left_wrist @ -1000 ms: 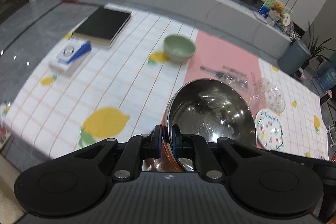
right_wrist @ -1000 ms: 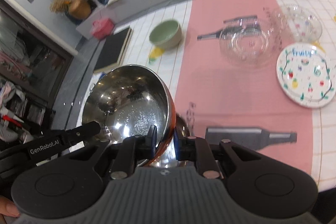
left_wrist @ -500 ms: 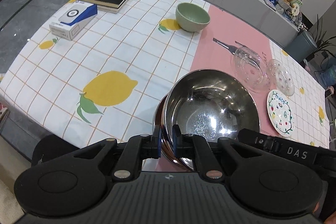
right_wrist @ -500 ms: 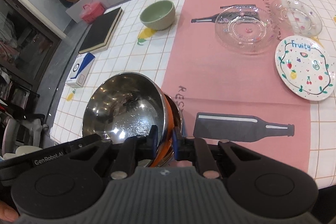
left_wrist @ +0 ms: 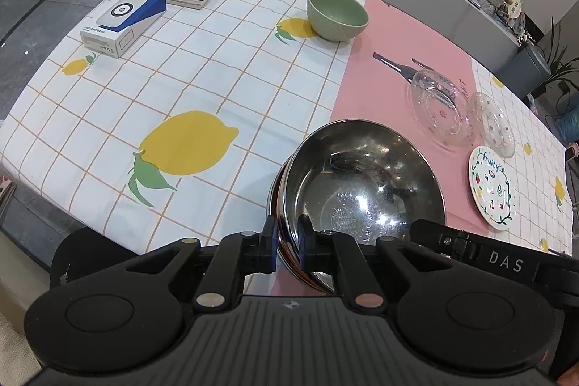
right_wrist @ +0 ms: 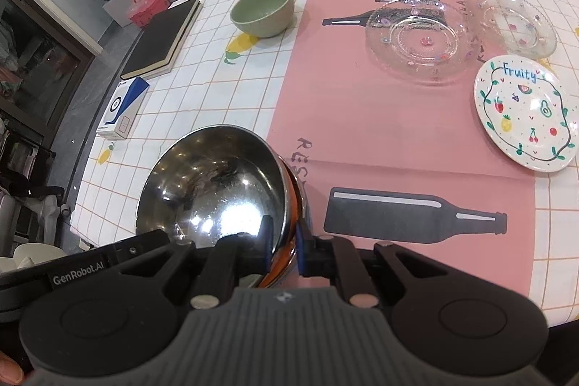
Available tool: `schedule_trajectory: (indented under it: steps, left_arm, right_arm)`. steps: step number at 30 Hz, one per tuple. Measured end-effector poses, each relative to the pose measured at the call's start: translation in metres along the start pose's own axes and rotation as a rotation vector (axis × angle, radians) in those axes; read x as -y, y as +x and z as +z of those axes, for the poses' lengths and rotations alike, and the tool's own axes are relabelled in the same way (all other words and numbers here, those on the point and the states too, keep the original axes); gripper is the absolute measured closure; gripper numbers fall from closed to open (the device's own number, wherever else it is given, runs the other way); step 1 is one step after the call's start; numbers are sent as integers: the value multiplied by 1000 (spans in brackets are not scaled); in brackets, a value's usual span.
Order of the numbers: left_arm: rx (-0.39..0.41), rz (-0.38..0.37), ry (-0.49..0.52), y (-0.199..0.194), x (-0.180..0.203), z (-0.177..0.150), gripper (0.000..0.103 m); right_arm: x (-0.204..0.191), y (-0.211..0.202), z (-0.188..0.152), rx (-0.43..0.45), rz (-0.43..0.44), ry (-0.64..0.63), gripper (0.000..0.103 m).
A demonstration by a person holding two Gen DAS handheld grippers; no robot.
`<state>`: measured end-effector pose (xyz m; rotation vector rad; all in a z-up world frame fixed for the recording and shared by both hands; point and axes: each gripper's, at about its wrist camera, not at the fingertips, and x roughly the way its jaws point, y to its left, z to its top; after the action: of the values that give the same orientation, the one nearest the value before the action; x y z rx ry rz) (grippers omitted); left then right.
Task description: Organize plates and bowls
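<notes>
at the near edge of the table (left_wrist: pixel 90 118), both grippers hold one steel bowl (left_wrist: pixel 362 183) by its rim. left gripper (left_wrist: pixel 287 246): jaws narrow, pinched on the near rim, one pad inside, one outside. right gripper (right_wrist: pixel 284 246): same, narrow and clamped on the rim from the other side.

change over the last second: the bowl was tipped up and carried above the cloth; now it sits lower and closer to level, its base at or just over the seam where the lemon-check cloth meets the pink runner (right_wrist: pixel 398 118). whether it rests fully on the table, cannot tell; the underside is hidden. an orange-copper edge shows under the steel rim in the right view, perhaps an outer wall or a second bowl nested below; cannot tell which. both grips looked tight throughout, no release seen.

meaning for the task, as a judgement: the carry of this bowl is near done and the set-down is the step in hand. letting go comes next, once the base is seated.

rest of the ware untouched: green bowl (left_wrist: pixel 336 14) well apart at the far side, large glass plate (right_wrist: pixel 416 42) on the runner, small glass plate (right_wrist: pixel 514 22) just beside it, painted fruit plate (right_wrist: pixel 526 111) near those two. likely still to sort: the green bowl with the steel one, the three plates into a stack.
</notes>
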<state>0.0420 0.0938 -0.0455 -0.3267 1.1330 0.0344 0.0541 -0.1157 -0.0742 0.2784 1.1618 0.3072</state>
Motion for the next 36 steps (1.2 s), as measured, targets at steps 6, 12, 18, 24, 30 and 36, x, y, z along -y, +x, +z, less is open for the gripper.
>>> schedule_trajectory:
  steps: [6,12,18,24,30,36]
  left_arm:
    - [-11,15,3,5,1,0,91]
    - [-15,21,6,8,1,-1,90]
    - [-11,13,15,8,1,0,90]
    - [8,-3,12,2,-3,5,74]
    - [-5,-6,3,9,-8,4,61]
    - [-44,-69,-41,18,-13,-1,76]
  right_arm:
    - [-1,6,-1,-11,-15,-7,93]
    - [-1,7,0,-9,-14,-7,92]
    - [1,3,0,0,-3,-1,87]
    - [2,-3,4,21,3,1,70]
    - [10,5,3,-21,12,36,63]
    - [12,16,-3,-54,39,66,83]
